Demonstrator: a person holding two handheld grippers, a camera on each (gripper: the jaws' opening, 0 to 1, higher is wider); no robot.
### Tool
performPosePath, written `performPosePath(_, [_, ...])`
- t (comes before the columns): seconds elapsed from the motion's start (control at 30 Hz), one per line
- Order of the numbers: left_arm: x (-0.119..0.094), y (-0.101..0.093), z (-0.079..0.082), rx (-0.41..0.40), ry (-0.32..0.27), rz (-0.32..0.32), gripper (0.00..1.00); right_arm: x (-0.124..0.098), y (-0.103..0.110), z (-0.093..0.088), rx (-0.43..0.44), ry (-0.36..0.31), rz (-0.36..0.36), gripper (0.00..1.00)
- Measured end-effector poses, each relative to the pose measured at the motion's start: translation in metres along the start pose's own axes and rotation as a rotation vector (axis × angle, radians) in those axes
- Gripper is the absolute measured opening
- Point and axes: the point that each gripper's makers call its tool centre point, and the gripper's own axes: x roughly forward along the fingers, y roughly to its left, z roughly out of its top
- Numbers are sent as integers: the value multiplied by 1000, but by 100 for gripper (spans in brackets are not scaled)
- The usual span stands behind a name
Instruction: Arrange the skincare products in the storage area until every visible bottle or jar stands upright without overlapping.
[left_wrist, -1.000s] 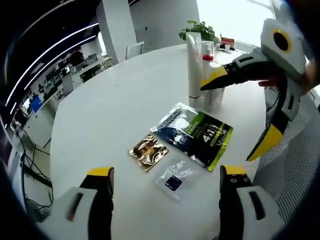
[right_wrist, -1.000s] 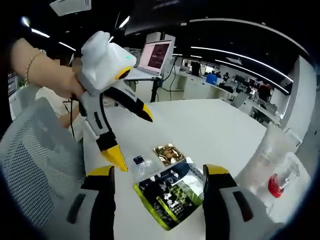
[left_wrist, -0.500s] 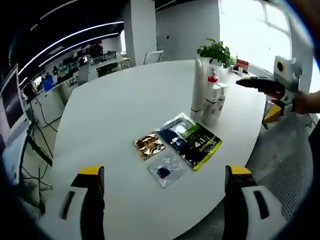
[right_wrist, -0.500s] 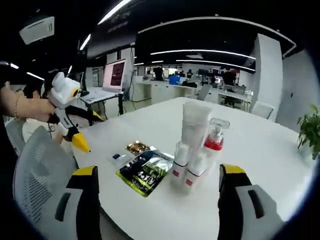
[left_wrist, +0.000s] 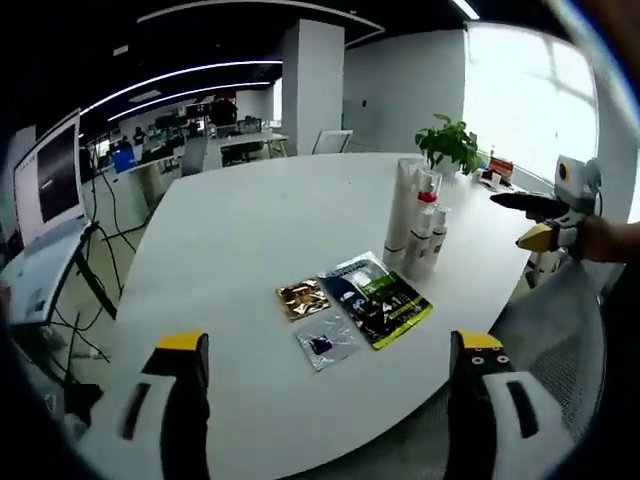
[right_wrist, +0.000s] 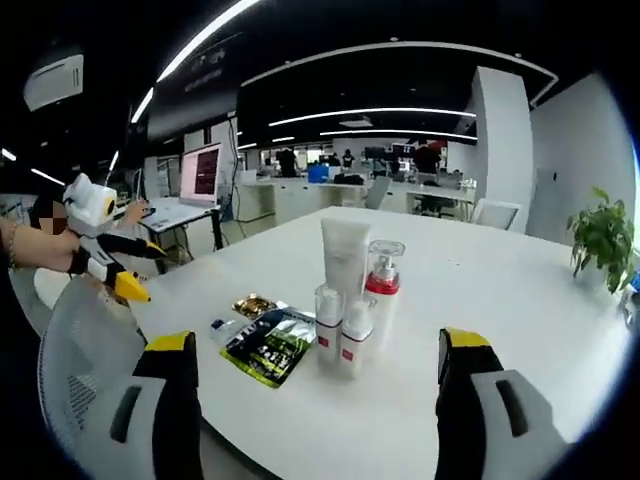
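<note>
Both the left gripper (left_wrist: 325, 375) and right gripper (right_wrist: 312, 370) gape wide, empty; upright bottles (right_wrist: 350, 300) cluster at 12 o'clock, sachets (right_wrist: 265, 342) at 10.

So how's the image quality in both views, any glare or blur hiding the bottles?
Left gripper view: bright window washes out the upper right, bottles small but distinct. Right gripper view: even lighting, tall tube and red-collared pump bottle sharp; fisheye bends the table edge.

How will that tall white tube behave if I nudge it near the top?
The tall white tube stands upright on a narrow end, so it probably tips easily. The small bottles crowd its base, so a fall would likely knock them. It looks like soft plastic, probably giving under the jaws.
</note>
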Motion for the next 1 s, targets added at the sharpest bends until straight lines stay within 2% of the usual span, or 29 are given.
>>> performPosePath(0.2, [0,0,1,18,4,9,99,3,-11,-3,59,-4,-20,99])
performPosePath(0.57, [3,-1,-6,28,34,3,99,3,-12,-7,42,8,-40,98])
performPosePath(1.0, [3,-2,-8,29,40,-3,99,2,-12,-9,51,21,-46,97])
